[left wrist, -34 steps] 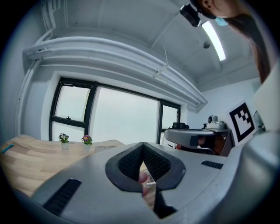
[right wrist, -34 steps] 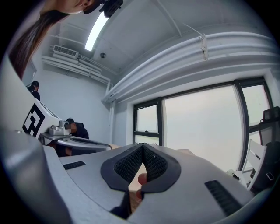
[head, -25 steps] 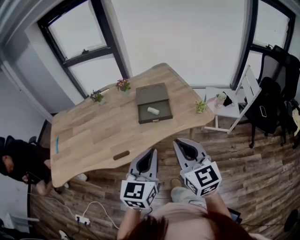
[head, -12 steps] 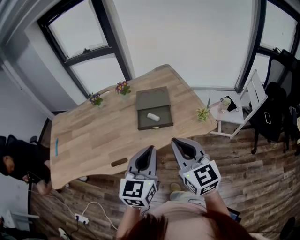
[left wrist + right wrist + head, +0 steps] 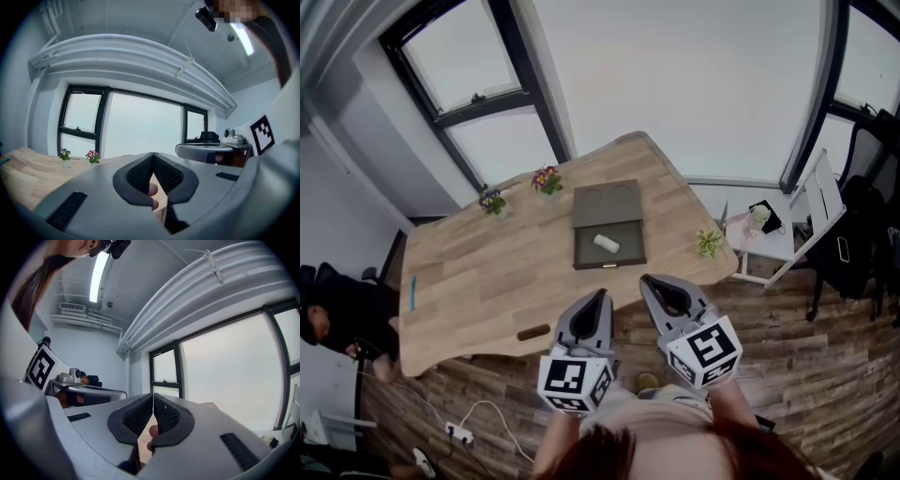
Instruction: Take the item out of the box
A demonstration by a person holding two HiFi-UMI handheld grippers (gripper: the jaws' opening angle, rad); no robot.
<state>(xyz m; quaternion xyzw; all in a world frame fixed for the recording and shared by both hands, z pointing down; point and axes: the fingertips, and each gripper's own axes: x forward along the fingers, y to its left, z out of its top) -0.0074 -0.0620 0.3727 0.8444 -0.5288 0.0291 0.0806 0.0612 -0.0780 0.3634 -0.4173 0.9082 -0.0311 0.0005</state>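
Left gripper (image 5: 599, 298) and right gripper (image 5: 651, 282) — jaws together, empty — lower centre; item (image 5: 607, 244) inside box (image 5: 625, 255), mid-frame.

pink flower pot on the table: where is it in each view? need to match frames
Head view: pink flower pot at the far edge of the table, just left of the open box.
Left gripper view: pink flower pot at lower left, on the table, below the window.
Right gripper view: not in it.
Shared landmark: black-framed window with a crossbar.
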